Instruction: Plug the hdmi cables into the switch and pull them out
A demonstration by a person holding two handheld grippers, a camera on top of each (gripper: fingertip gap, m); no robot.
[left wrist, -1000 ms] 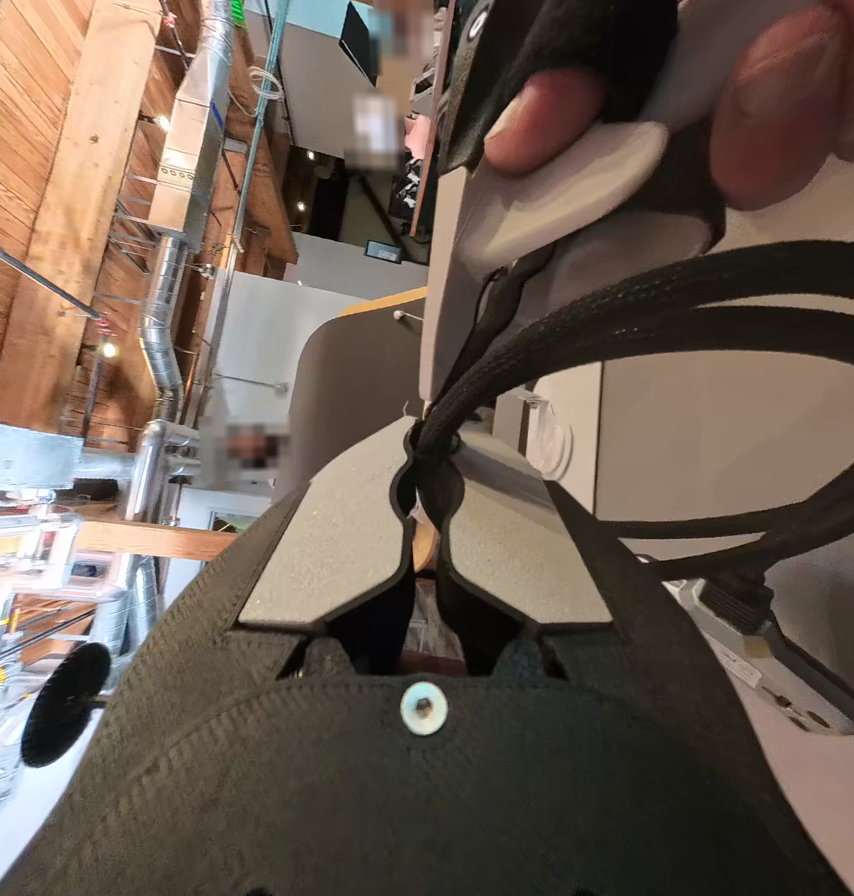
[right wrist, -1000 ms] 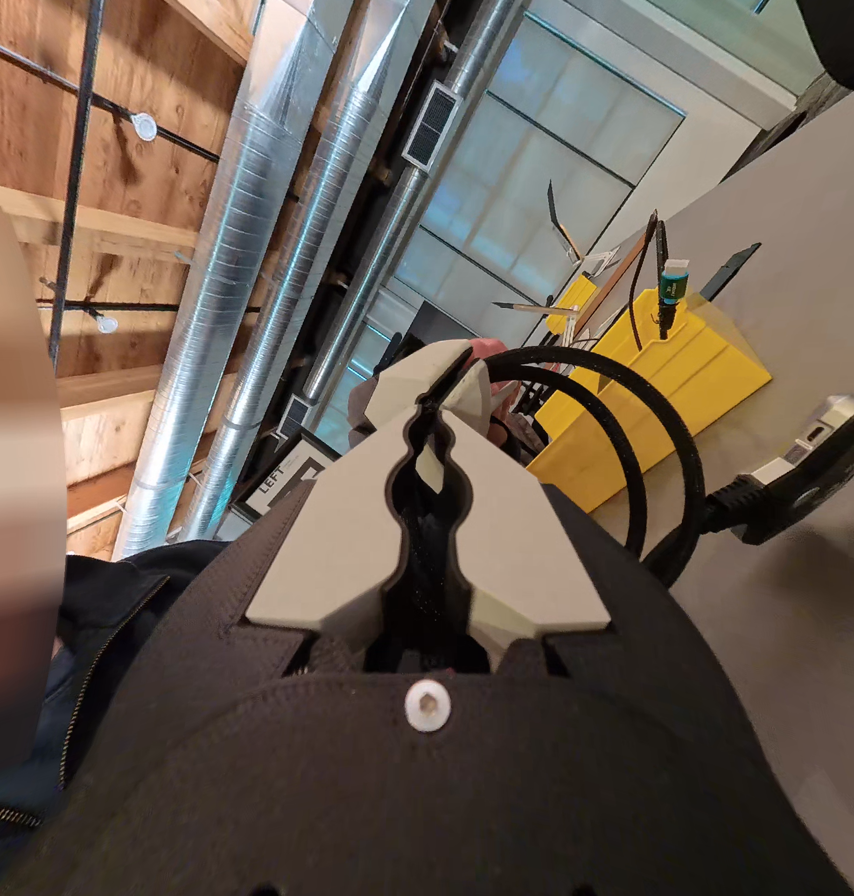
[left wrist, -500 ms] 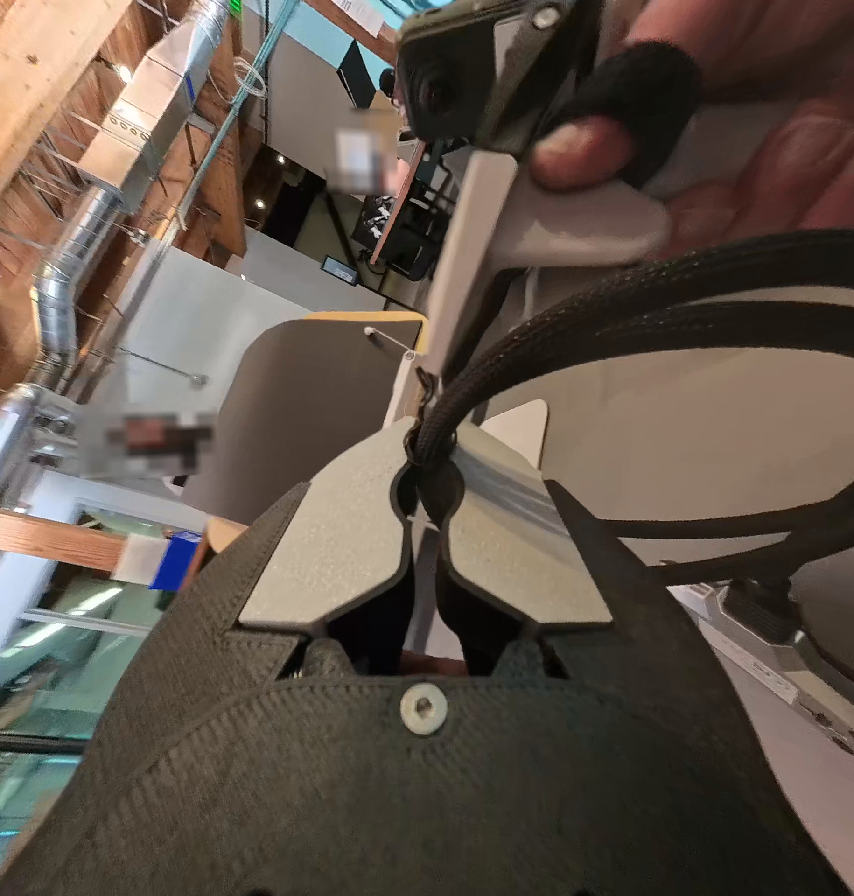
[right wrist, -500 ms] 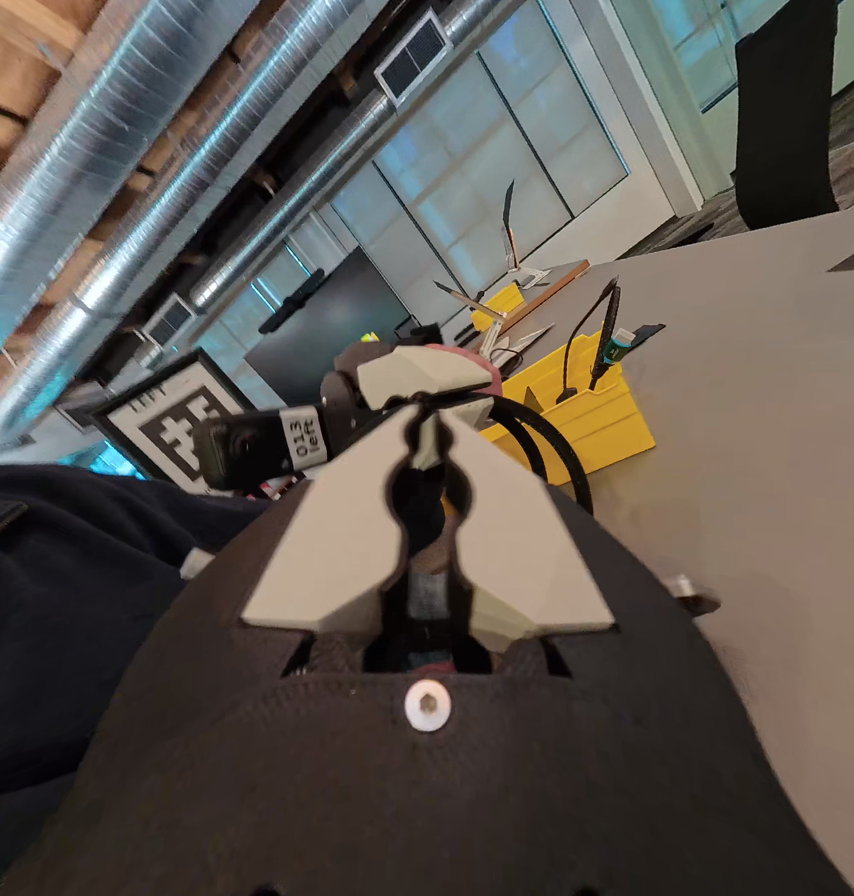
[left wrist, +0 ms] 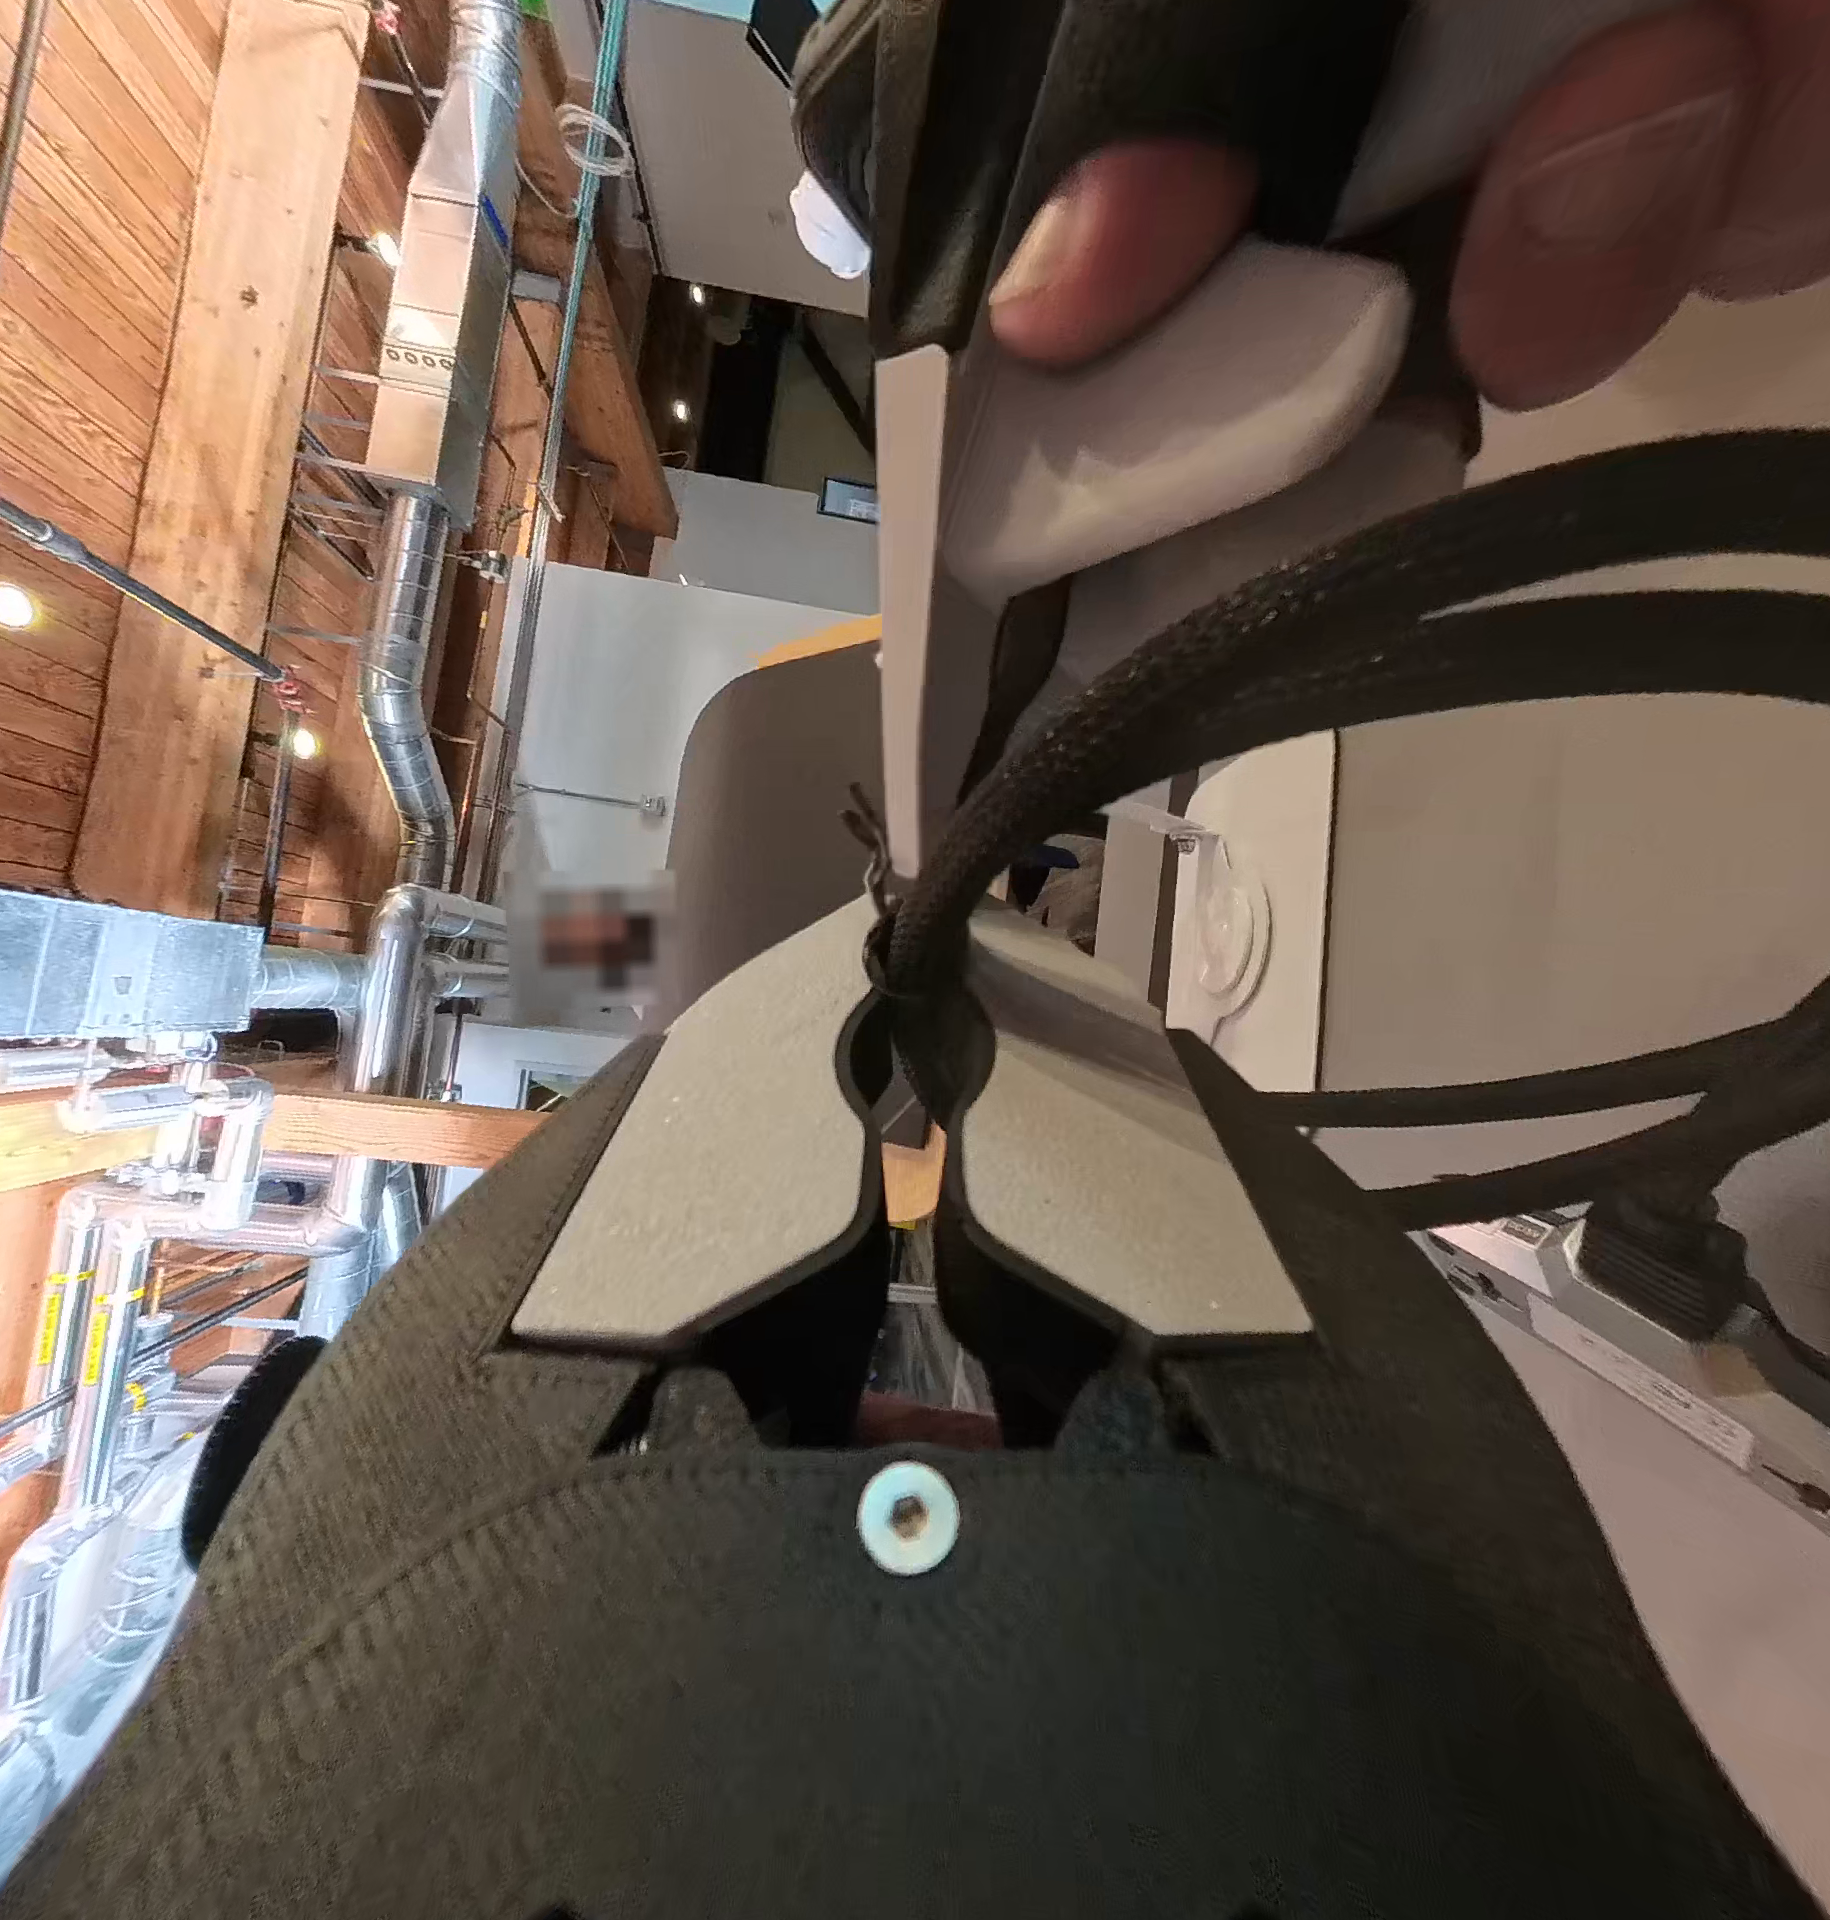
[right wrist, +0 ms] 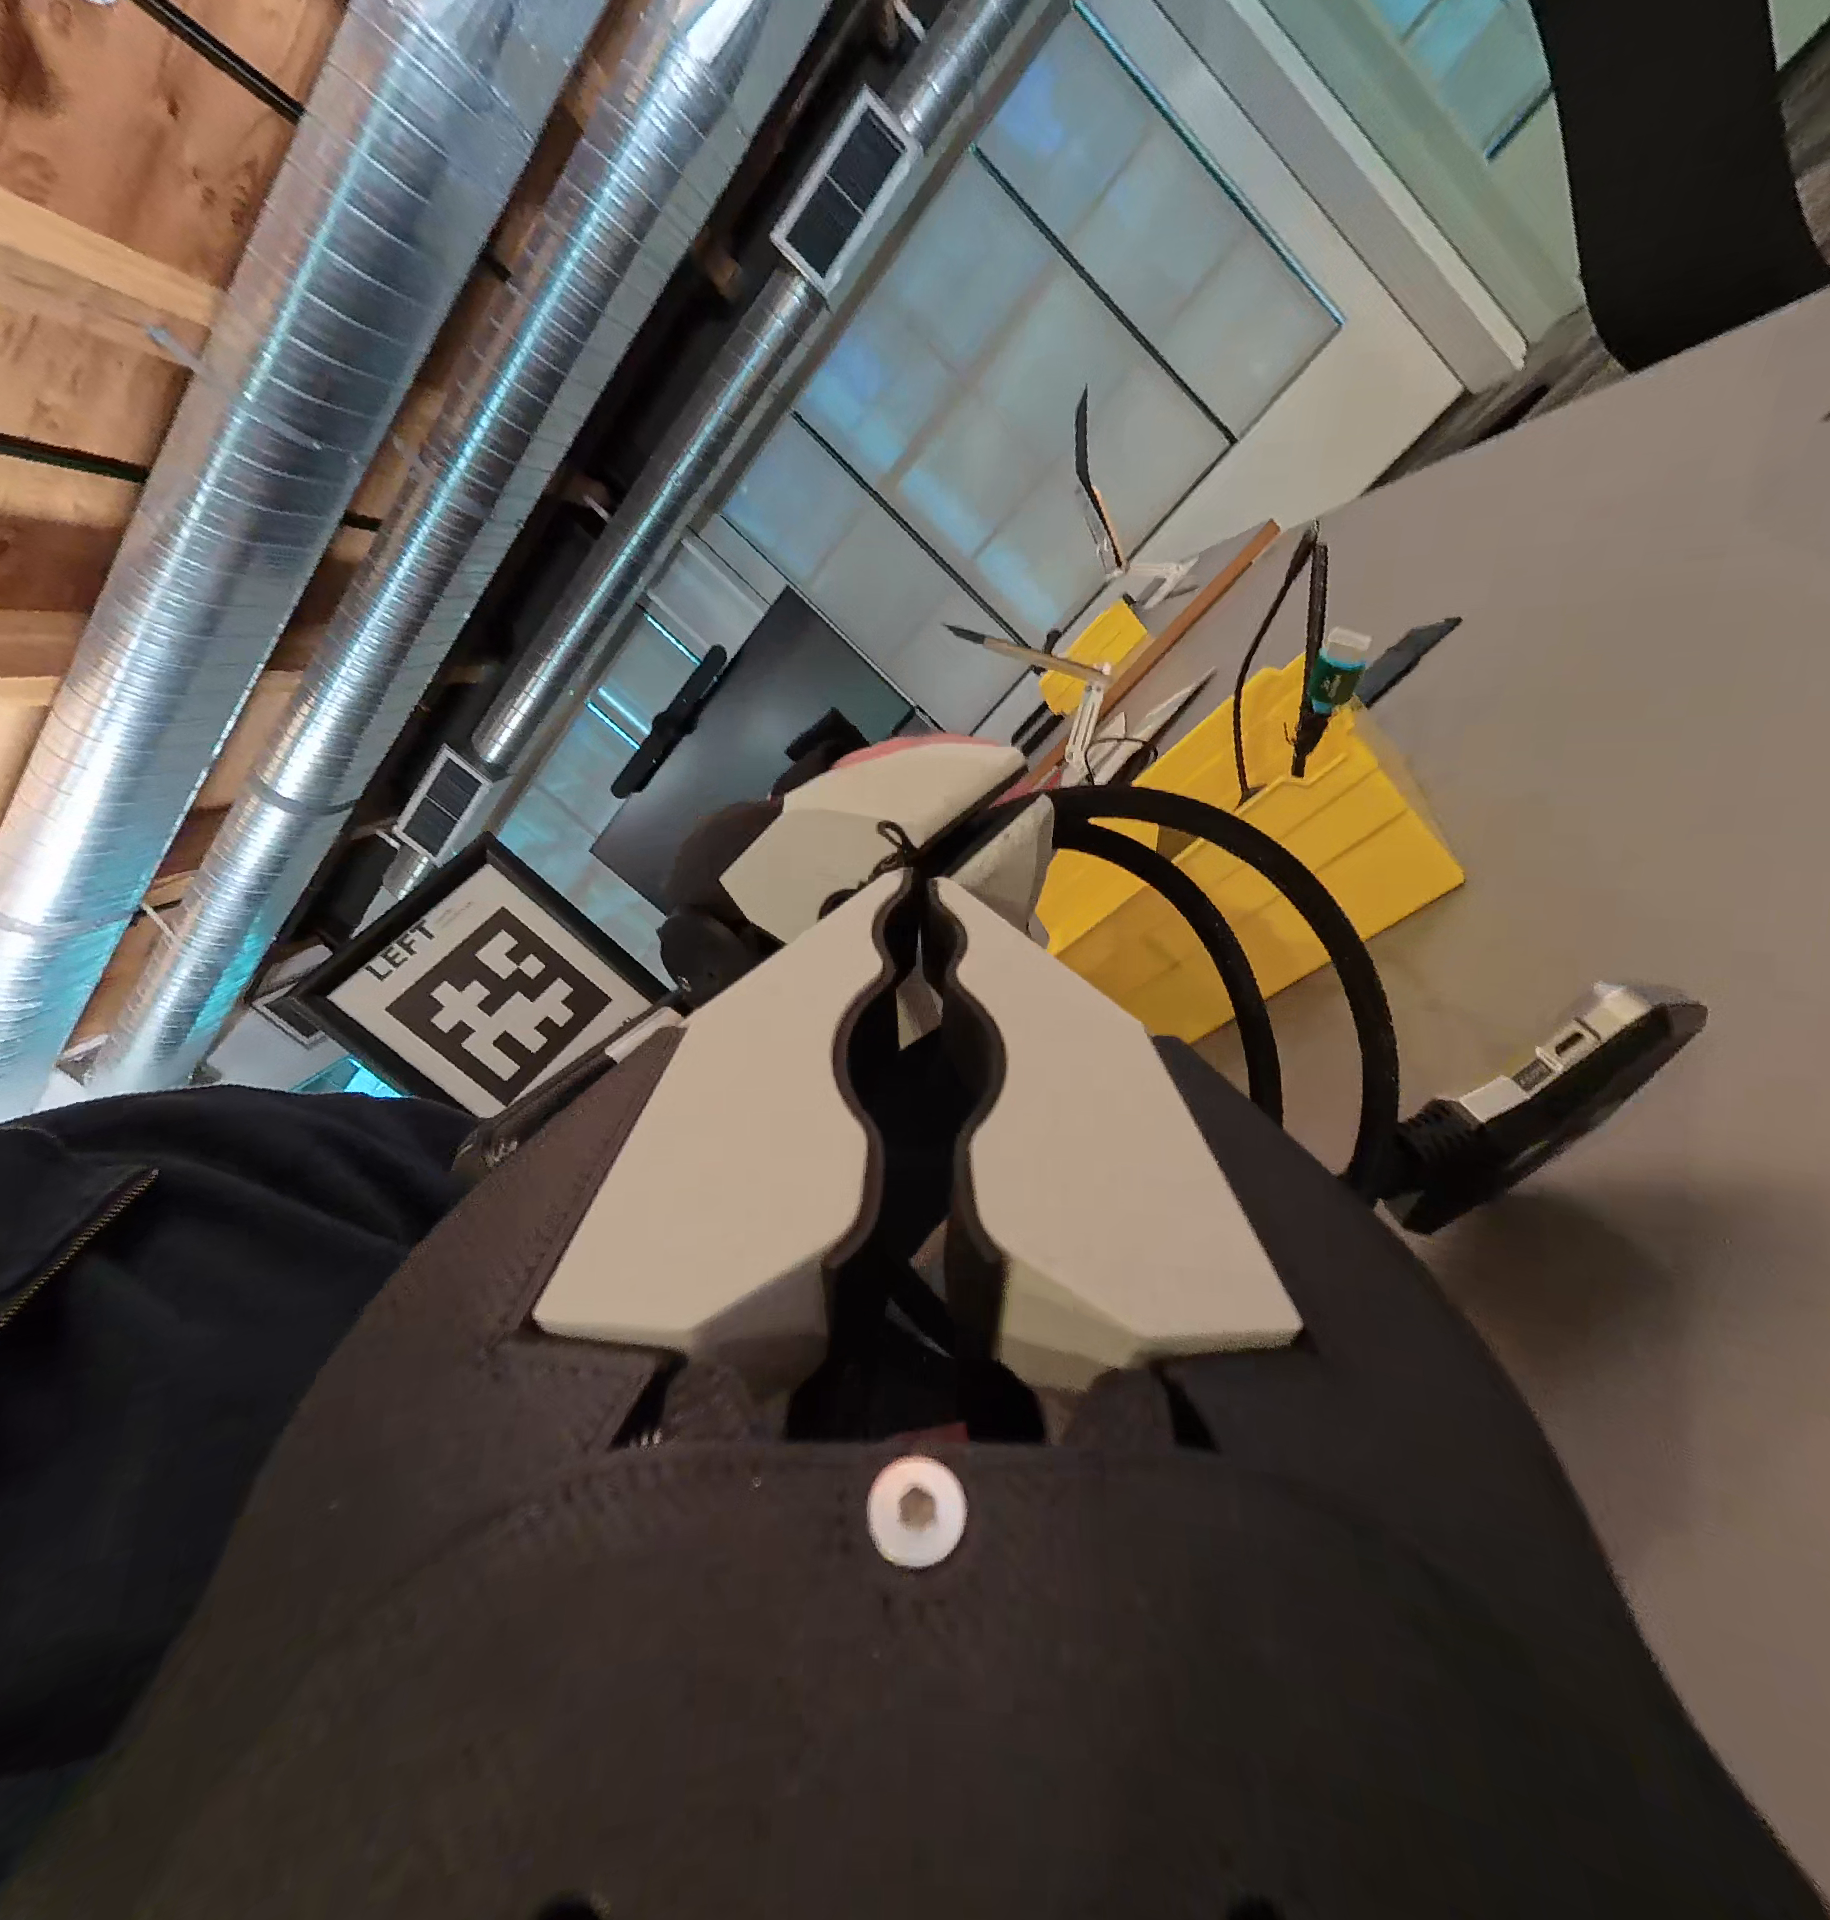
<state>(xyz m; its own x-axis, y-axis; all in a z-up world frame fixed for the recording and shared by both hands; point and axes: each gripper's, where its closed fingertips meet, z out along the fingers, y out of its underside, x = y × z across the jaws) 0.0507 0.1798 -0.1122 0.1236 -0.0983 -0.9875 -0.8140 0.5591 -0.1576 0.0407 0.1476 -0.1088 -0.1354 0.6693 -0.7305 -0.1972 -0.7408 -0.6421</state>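
Note:
My left gripper (left wrist: 916, 997) is shut on a black braided hdmi cable (left wrist: 1306, 665) right at its fingertips. My right gripper (right wrist: 916, 899) is shut too and meets the left gripper (right wrist: 880, 831) tip to tip. Dark cable shows in its jaw gap. In the left wrist view it shows, held in a hand, with its white finger (left wrist: 911, 623) coming down onto the same spot. The cables (right wrist: 1347, 935) loop over to a black plug (right wrist: 1430, 1127) seated in the silver switch (right wrist: 1586, 1039) on the grey table (right wrist: 1669, 1455). The switch (left wrist: 1638, 1361) and plug (left wrist: 1659, 1268) also show in the left wrist view.
A yellow bin (right wrist: 1306, 842) with a cable and small tools stands on the table behind the cable loops. A dark round shape (right wrist: 1617, 1112) lies under the switch. A person's dark jacket (right wrist: 163, 1351) fills the left side. A black chair back (right wrist: 1669, 156) is beyond the table. Only a small space, under 4 cm, lies between the two pairs of fingers.
Both grippers stay shut and tip to tip at the cable. Both views swung aside half a second ago and have swung back. The plug remains in the switch.

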